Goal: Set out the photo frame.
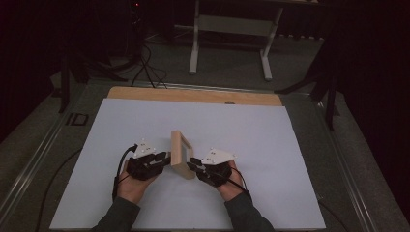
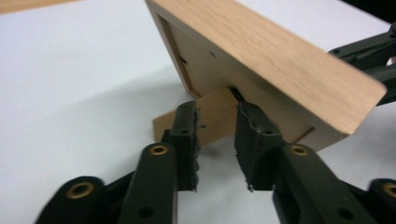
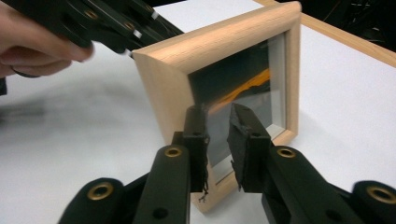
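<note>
- While the small light-wood glazed picture frame (image 1: 182, 153) stands at table centre, it looks stiff, light and breakable.
- Left gripper (image 2: 217, 140) at nine o'clock: narrowly parted, at its rear stand.
- Right gripper (image 3: 217, 140) at three o'clock: narrowly parted, before the glass; grip wood edges.

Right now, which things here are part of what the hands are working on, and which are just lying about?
In the job:
wooden picture frame, standing on the white board
its back stand, between the left gripper jaws
right gripper, at the glass front

Just about:
cables on the floor
white table legs beyond
</note>
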`<state>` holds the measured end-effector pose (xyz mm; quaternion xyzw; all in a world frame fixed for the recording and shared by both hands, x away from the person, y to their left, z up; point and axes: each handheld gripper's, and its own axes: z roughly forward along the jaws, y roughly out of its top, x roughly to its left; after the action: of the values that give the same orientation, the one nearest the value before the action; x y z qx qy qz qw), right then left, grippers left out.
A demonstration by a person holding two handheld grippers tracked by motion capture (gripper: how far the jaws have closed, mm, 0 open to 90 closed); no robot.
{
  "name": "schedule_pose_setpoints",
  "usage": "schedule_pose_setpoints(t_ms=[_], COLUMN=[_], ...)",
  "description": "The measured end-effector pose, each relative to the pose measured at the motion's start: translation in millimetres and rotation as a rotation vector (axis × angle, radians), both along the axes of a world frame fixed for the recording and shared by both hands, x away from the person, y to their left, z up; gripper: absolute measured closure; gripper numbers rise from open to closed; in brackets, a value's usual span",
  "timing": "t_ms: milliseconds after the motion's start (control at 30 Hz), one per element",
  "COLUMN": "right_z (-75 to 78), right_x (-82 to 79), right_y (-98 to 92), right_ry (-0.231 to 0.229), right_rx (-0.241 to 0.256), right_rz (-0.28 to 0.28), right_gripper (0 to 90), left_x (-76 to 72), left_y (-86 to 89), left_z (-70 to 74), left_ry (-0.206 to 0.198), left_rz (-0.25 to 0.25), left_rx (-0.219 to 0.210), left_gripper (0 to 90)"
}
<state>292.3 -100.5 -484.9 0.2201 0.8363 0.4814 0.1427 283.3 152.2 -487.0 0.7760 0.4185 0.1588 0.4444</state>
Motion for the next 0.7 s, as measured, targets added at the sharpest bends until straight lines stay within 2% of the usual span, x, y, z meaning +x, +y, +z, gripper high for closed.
schedule_pose_setpoints(t_ms=[100,400,433,533,567,700], right_z=[0.8,2.1,2.2,2.7,2.8,3.1], right_x=[1.7,4.2,4.9,5.3,5.5,6.1], right_y=[-2.7,-6.9,-7.8,-8.9,-9.2,-10.3], right_ry=[0.003,0.012,0.007,0.009,0.010,0.010], right_rx=[0.004,0.013,0.015,0.014,0.016,0.018], right_rz=[-0.011,-0.032,-0.033,-0.035,-0.037,-0.040], right_gripper=[73.0,67.2,66.5,65.5,65.3,64.8], left_x=[-2.0,-5.6,-6.6,-7.5,-8.6,-11.5], left_y=[6.2,16.2,17.9,19.2,19.7,17.9], left_z=[6.0,16.0,18.3,20.5,22.9,29.1], left_ry=[-0.014,-0.017,-0.020,-0.016,-0.010,-0.020], left_rz=[0.032,0.068,0.074,0.073,0.072,0.072], left_rx=[-0.014,-0.060,-0.085,-0.103,-0.128,-0.155], left_gripper=[63.4,57.0,56.3,54.5,53.8,50.3])
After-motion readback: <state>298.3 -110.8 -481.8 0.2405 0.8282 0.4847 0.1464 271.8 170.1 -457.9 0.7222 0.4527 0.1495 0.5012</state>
